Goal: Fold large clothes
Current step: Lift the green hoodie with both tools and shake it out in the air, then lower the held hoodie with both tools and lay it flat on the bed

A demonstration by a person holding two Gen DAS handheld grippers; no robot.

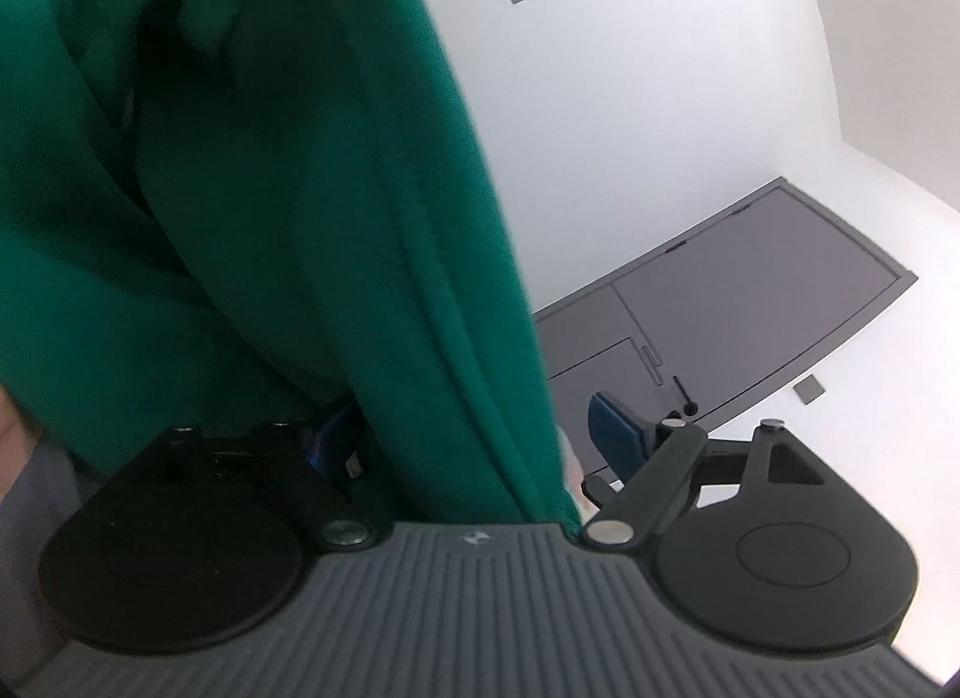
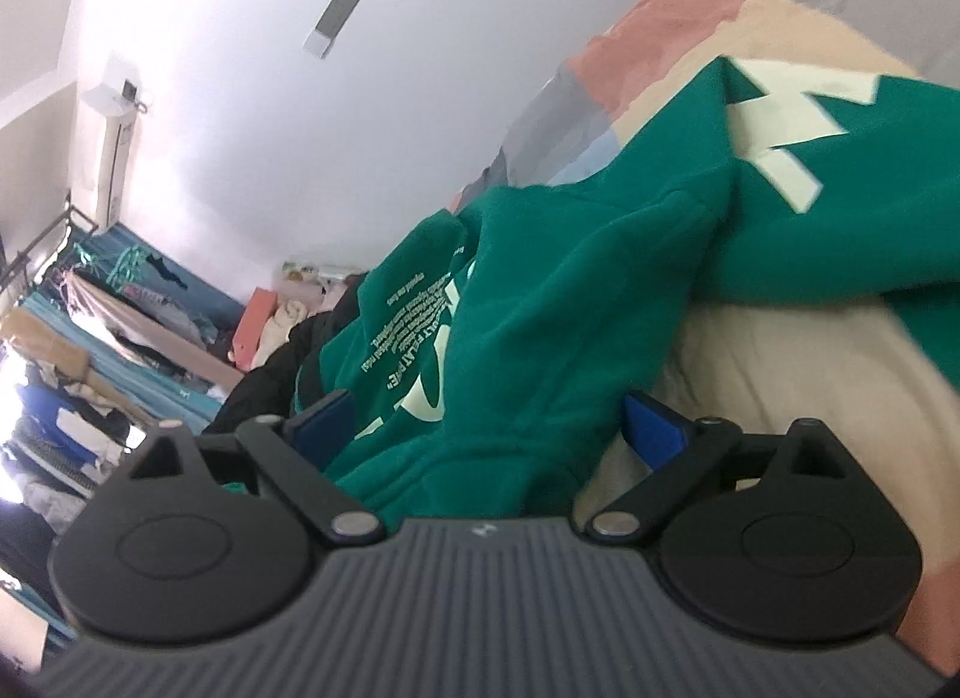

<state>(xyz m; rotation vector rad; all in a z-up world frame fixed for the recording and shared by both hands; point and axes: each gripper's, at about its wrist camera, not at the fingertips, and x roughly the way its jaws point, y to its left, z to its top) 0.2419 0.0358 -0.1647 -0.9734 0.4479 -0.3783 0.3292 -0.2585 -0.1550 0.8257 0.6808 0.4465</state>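
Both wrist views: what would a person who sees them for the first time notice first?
First comes the green hoodie, with pale lettering, which fills the middle of the right wrist view and lies on a bedcover of pastel patches. In the left wrist view the same green cloth hangs between the open fingers of the left tool. The right tool also stands open around a fold.

Green garment [image 1: 270, 188] blurred, hiding left blue pad [image 1: 330, 440]

White walls [image 1: 660, 98], grey door [image 1: 750, 302], perhaps a cluttered clothes rack [image 2: 90, 302].
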